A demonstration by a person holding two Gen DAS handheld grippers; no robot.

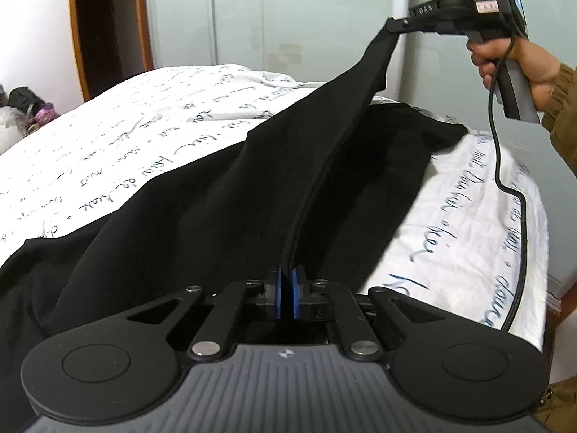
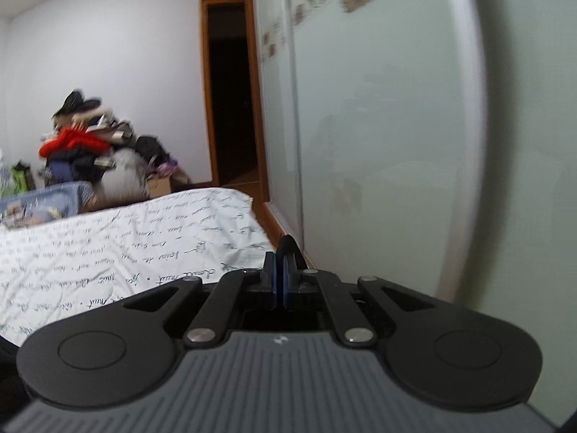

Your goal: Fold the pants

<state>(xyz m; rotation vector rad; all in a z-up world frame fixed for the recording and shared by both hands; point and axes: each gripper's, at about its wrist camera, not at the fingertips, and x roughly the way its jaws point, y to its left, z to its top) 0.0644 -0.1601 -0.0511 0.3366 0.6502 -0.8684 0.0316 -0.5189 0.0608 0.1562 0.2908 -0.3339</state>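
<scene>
From the left wrist, the left gripper (image 1: 287,281) has its blue pads pressed together on a thick hemmed edge of the black pants (image 1: 223,195). The cloth is matte, soft and heavy-looking, and it lies in broad folds across the bed (image 1: 465,195). The bedsheet (image 1: 144,133) is white, lightly creased and printed with dark cursive writing. One strip of the pants rises taut to the upper right, where the right gripper (image 1: 393,25) pinches its end in the air. A hand (image 1: 505,65) in a brown ribbed sleeve (image 1: 562,108) holds that tool's grey handle, and a black cable (image 1: 505,166) loops down from it over the sheet. Pale glossy wardrobe doors (image 1: 288,11) stand behind.

From the right wrist, the right gripper (image 2: 282,270) is closed, with a small dark loop of the pants (image 2: 287,245) poking up between its blue pads. Beyond it lie the printed bedsheet (image 2: 108,249), the smooth wardrobe doors (image 2: 378,108), a wooden door frame (image 2: 207,90) and a blurred pile of clothes (image 2: 90,144) against the white wall.
</scene>
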